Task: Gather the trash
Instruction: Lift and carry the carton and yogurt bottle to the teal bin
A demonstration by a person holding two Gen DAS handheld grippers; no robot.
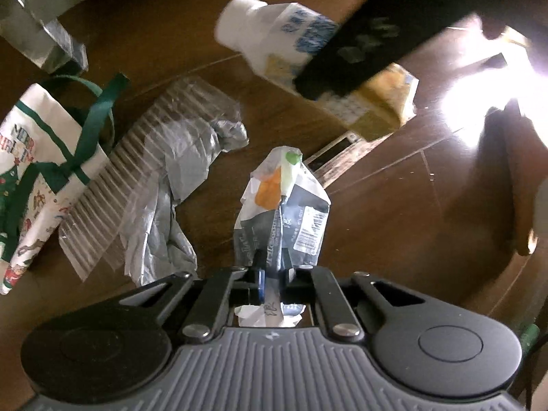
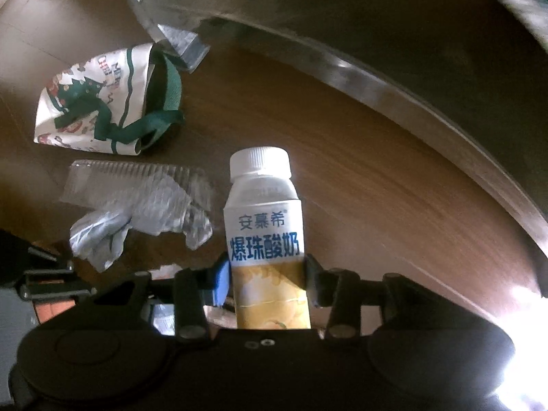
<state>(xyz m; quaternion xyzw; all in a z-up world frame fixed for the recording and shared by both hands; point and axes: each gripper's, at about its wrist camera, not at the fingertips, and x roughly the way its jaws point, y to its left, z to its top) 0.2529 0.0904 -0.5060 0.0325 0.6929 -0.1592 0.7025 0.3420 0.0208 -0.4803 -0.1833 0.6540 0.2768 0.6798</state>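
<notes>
My left gripper point(image 1: 272, 274) points down at the wooden floor and is shut on a crumpled wrapper point(image 1: 284, 205) printed in white, grey and orange, which sticks up from between the pads. My right gripper point(image 2: 265, 274) has its pads against both sides of a white-capped yogurt bottle point(image 2: 262, 226) with blue characters and a yellow lower label. In the left wrist view the same bottle point(image 1: 274, 34) lies tilted at the top, partly covered by one of the right gripper's black fingers point(image 1: 359, 44).
A Christmas tote bag point(image 1: 30, 178) point(image 2: 96, 102) with green straps lies on the floor. Beside it are a clear ridged plastic tray point(image 1: 144, 157) point(image 2: 137, 185) and crumpled grey plastic point(image 1: 171, 212) point(image 2: 102, 236). A metal furniture leg point(image 1: 44, 44) point(image 2: 181, 41) stands behind. Strong glare point(image 1: 496, 85) at right.
</notes>
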